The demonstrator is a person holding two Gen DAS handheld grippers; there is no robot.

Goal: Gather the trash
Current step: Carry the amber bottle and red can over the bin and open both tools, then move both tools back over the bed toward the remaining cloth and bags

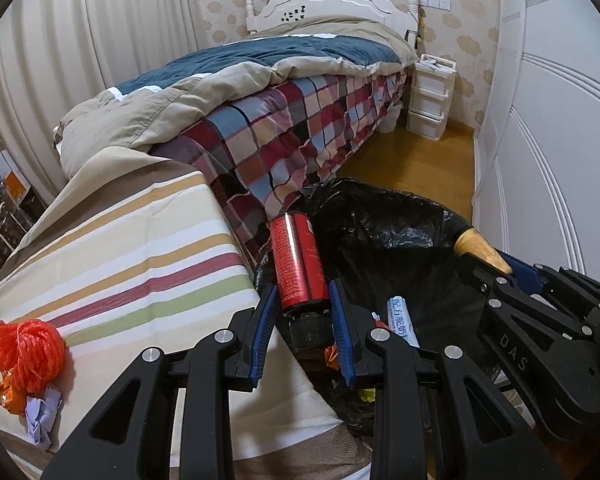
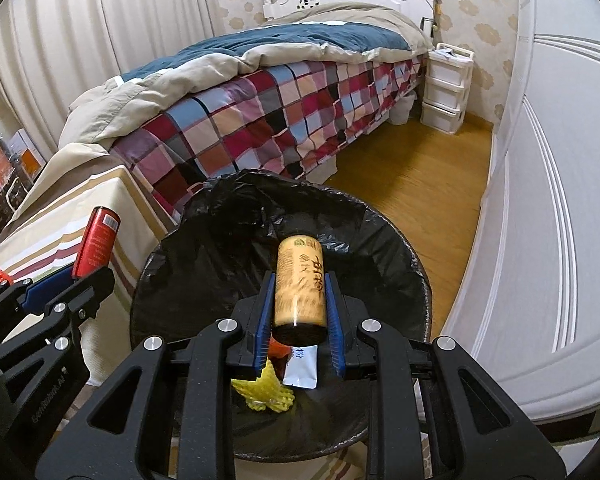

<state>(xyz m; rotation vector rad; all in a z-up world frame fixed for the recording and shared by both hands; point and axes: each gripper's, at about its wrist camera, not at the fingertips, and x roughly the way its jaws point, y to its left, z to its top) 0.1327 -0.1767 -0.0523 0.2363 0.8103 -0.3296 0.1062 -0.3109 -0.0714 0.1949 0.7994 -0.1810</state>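
- We see the left tongs (image 1: 302, 312) clamped on a red bottle (image 1: 298, 264), the blue pads pressing its lower body just above a black cap.
- The red bottle points away from us, at the near-left rim of the bin (image 2: 416, 264), between the table and the bin's opening.
- We see the right tongs (image 2: 299, 304) clamped on a tan bottle (image 2: 300, 284), pads on both sides of its body.
- The tan bottle hangs directly over the bin, which is lined with a black bag (image 2: 220, 240).
- Inside the bin lie a white wrapper (image 2: 300, 372), a yellow net (image 2: 268, 390) and an orange scrap (image 2: 278, 348).
- On the table (image 1: 140, 240), covered by a striped cloth, we find an orange string bundle (image 1: 26, 350), an orange wrapper (image 1: 6, 398) and a crumpled lilac paper (image 1: 42, 416) at the near left.
- A bed (image 2: 260, 120) with a checked cover stands beyond the table and bin.
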